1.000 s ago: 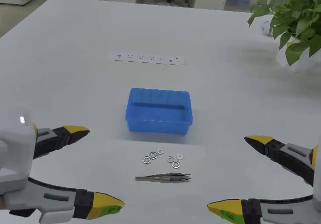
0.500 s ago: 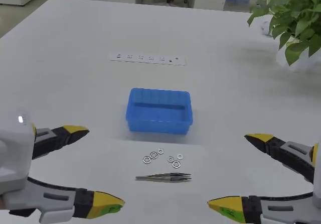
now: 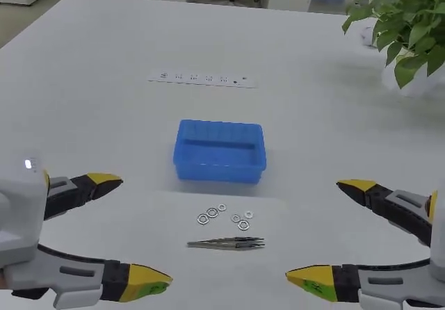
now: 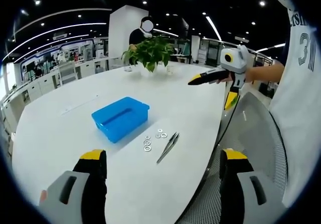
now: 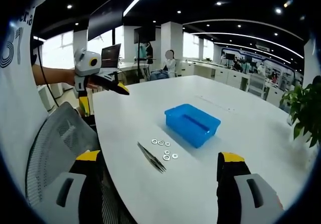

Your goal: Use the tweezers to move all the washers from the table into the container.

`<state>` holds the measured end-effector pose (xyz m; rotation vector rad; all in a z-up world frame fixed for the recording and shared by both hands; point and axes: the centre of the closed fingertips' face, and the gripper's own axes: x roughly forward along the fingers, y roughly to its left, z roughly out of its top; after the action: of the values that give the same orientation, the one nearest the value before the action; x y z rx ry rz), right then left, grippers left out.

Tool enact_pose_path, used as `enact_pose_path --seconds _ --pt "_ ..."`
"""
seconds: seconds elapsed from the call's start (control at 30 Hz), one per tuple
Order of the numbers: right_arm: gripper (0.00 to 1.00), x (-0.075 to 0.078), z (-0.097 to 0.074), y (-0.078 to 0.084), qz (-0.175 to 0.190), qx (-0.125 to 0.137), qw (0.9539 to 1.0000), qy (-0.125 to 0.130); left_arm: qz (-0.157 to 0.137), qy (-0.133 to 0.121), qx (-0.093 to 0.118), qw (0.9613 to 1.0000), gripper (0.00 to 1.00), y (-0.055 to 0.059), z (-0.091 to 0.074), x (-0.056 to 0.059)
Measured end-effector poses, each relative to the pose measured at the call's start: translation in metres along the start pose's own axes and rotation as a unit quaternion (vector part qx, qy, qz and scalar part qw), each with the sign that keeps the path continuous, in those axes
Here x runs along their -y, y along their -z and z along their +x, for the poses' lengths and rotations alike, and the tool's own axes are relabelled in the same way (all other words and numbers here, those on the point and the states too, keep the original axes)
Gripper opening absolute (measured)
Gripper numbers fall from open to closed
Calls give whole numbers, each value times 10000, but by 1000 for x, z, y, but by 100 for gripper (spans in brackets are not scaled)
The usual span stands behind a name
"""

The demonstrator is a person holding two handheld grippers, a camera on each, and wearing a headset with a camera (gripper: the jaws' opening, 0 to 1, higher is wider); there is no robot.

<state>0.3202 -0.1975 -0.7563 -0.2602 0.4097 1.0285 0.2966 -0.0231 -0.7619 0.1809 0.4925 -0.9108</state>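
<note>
Several small metal washers (image 3: pixel 224 215) lie in a loose cluster on the white table, just in front of the blue container (image 3: pixel 220 151). Metal tweezers (image 3: pixel 226 242) lie flat right below them. My left gripper (image 3: pixel 128 230) hovers open at the near left, and my right gripper (image 3: pixel 334 232) hovers open at the near right; both are well apart from the tweezers and hold nothing. The left gripper view has the container (image 4: pixel 120 117), washers (image 4: pixel 154 139) and tweezers (image 4: pixel 167 146) ahead of the open jaws. The right gripper view has the container (image 5: pixel 192 122), washers (image 5: pixel 163 149) and tweezers (image 5: pixel 151 157).
A white power strip (image 3: pixel 202 80) lies beyond the container. A potted plant (image 3: pixel 407 32) stands at the far right. The table's near edge (image 4: pixel 213 143) runs just below the tweezers, with a grey mesh chair (image 5: pixel 60 138) beside it.
The whole head view has shifted slightly as the camera moved. The right gripper has edged a little lower; the washers, tweezers and container lie where they were.
</note>
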Motion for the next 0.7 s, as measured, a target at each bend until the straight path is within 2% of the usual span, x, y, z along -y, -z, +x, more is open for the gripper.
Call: enact_pose_path --seconds 0.33,0.7 --pt "95 0 0 3 20 -59 10000 -14 -18 99 -61 9999 99 4 3 5" --pt "94 1 4 5 -12 -144 9999 -72 -74 120 -63 9999 99 6 5 3"
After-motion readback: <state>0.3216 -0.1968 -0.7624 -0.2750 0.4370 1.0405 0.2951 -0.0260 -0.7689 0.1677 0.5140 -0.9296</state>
